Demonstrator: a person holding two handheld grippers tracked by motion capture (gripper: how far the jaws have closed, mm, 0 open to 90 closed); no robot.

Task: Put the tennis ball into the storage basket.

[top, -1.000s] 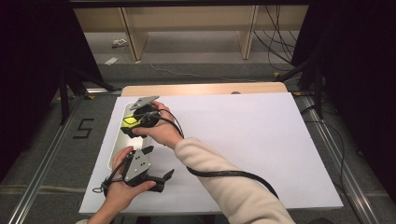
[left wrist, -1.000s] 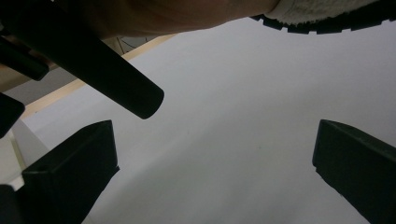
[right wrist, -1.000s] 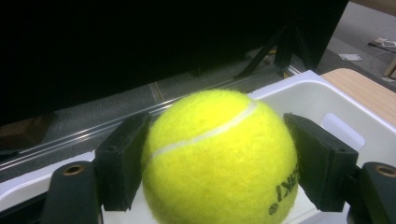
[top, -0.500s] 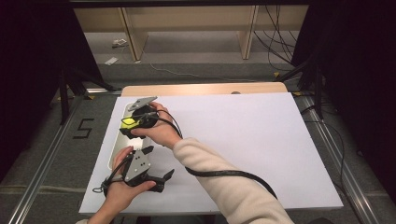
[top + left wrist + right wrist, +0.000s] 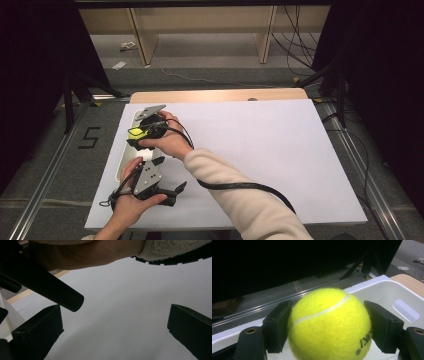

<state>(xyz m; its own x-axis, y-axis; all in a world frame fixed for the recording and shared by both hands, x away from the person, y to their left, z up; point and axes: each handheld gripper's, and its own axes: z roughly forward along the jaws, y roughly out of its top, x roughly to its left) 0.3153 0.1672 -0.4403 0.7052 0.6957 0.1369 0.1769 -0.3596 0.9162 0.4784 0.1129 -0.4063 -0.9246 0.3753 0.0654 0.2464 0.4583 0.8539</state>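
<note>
The right gripper [image 5: 327,322], jaws clamped on the tennis ball [image 5: 329,323], hangs directly above the white bin [image 5: 387,293] at the table's left edge.

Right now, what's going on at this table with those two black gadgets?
A person holds a two-jaw gripper in each hand. The right gripper is clamped on a yellow tennis ball, holding it over a white bin at the table's left edge. The left gripper has its jaws apart and nothing between them, low over the white tabletop, close to the person.
</note>
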